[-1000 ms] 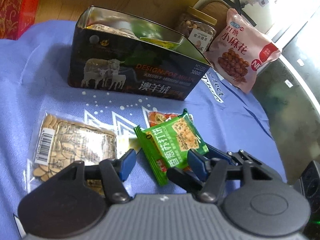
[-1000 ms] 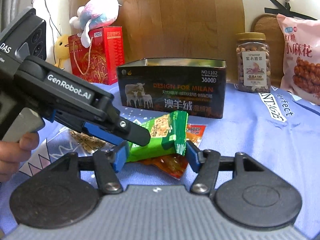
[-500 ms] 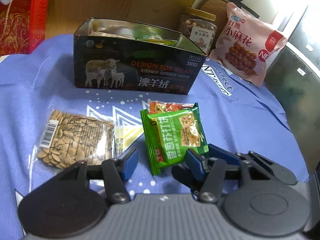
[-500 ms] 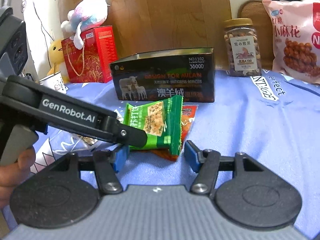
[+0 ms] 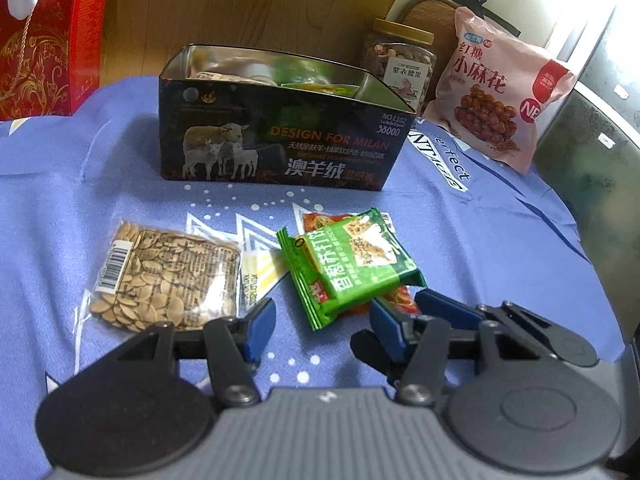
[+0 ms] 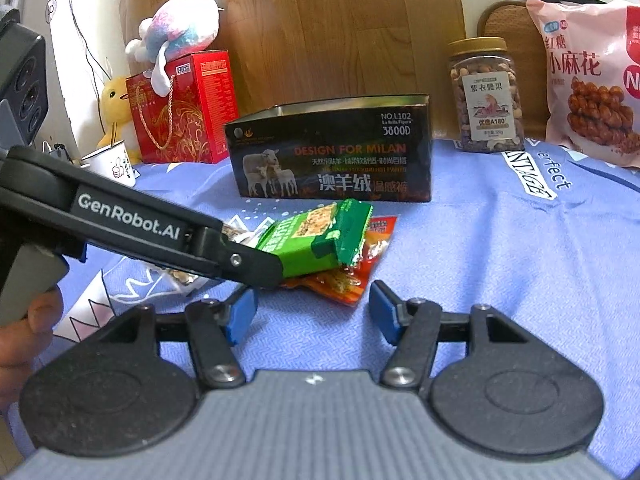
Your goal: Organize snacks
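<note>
Tin [image 5: 280,148] w/ snack pkts inside; both claws spread, gripping nothing.

Left gripper [image 5: 322,320] angled down, jaws apart, right gripper [image 6: 312,312] jaws apparently open

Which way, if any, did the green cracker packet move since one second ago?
No: the green cracker packet keeps its place before the sheep tin, atop the orange packet.

- Left gripper [image 5: 322,320]: grey ribbed body, black round-ended link arms, silver pivot screws, blue pads on black fingers [image 5: 260,322].
- Right gripper [image 6: 312,314]: same build.
- Left gripper's black side reads "GenRobot.AI" in white.
</note>
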Motion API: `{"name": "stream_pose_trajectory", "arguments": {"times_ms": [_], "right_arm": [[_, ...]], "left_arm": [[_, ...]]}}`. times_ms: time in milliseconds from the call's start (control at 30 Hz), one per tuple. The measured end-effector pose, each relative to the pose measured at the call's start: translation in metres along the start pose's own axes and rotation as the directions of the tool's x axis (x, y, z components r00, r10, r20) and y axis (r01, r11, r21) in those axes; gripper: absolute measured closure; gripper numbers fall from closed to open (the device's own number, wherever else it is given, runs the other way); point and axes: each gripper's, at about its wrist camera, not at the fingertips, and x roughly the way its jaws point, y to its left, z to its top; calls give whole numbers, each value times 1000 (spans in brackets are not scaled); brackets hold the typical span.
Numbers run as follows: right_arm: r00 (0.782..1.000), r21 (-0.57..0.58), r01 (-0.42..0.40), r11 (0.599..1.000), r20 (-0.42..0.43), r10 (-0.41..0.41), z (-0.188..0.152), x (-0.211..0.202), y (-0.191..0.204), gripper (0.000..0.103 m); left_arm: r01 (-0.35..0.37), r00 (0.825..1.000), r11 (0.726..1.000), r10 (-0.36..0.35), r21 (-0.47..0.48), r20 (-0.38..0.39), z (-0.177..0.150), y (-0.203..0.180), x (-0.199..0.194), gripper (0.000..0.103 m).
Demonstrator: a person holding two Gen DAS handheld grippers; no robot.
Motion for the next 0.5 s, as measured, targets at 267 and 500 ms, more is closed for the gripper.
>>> {"name": "stream_pose_trajectory", "arguments": {"times_ms": [267,500], "right_arm": [[1000,6,6,1000,11,-7,-1,-2,1,39],[998,25,14,1000,56,-15,-1,-9,0,39]], "left_arm": [[61,998,998,-61,-31,5,0,9,-7,51],[185,983,977,-185,-107,16,1,27,-15,51]]}}
